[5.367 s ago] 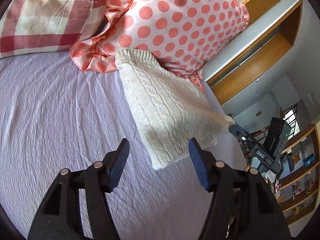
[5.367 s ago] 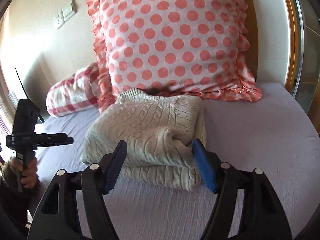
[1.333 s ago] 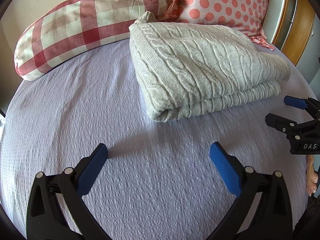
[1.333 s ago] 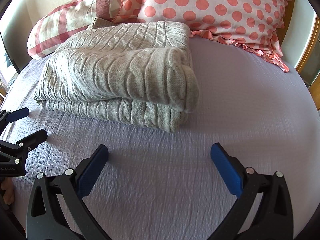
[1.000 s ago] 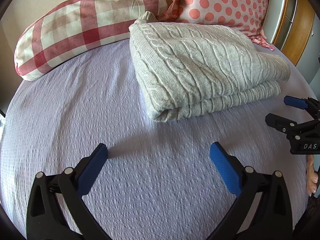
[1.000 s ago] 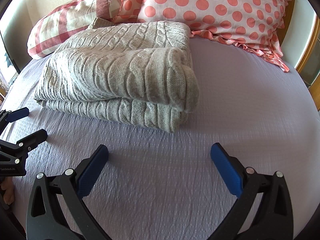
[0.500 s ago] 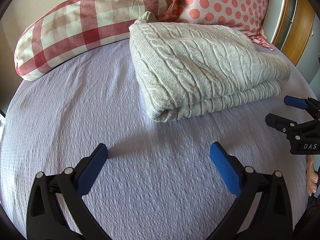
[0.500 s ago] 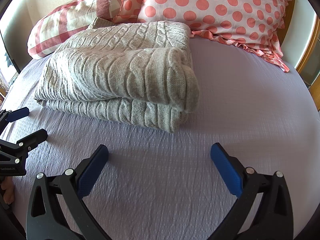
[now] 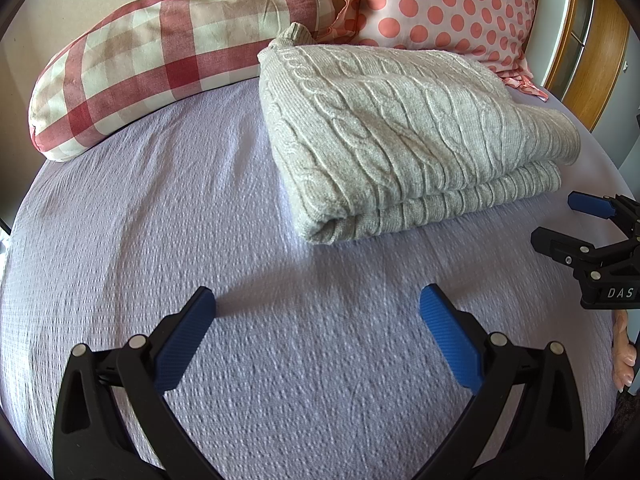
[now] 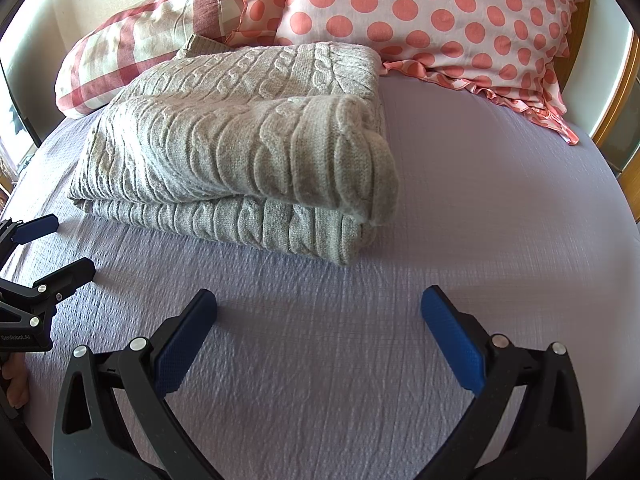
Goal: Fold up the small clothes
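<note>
The folded grey cable-knit sweater (image 9: 404, 136) lies on the lilac bed (image 9: 160, 208) against a red-checked pillow (image 9: 168, 44) and a coral-dotted pillow (image 10: 440, 12) at the head edge; the left hand-held gripper (image 9: 318, 320) and the right hand-held gripper (image 10: 320, 320) gape wide, holding nothing.

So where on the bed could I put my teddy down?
The lilac sheet is bare left of the folded sweater, below the checked pillow. It is also bare right of the sweater, under the spotty pillow, and in front near both open grippers. The pillows and sweater crowd the back.
</note>
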Demonstrator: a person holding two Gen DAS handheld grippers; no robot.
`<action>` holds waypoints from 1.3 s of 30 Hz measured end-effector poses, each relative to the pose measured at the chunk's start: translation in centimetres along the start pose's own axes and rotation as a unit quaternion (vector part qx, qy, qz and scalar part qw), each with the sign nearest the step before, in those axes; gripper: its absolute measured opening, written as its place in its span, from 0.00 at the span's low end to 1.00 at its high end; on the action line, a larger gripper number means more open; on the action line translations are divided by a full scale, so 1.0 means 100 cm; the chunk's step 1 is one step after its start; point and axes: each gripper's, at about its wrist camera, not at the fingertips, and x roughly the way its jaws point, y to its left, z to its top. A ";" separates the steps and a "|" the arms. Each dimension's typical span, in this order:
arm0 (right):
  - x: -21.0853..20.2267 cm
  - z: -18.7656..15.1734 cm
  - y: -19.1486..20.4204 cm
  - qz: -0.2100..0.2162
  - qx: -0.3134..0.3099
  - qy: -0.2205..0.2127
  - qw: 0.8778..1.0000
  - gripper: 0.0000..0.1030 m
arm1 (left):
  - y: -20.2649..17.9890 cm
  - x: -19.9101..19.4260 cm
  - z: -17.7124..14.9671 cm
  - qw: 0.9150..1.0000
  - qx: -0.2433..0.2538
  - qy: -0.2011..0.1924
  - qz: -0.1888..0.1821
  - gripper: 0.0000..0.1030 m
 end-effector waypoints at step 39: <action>0.000 0.000 0.001 -0.001 0.001 0.000 1.000 0.99 | 0.000 0.001 0.004 1.000 0.001 0.009 -0.002 0.98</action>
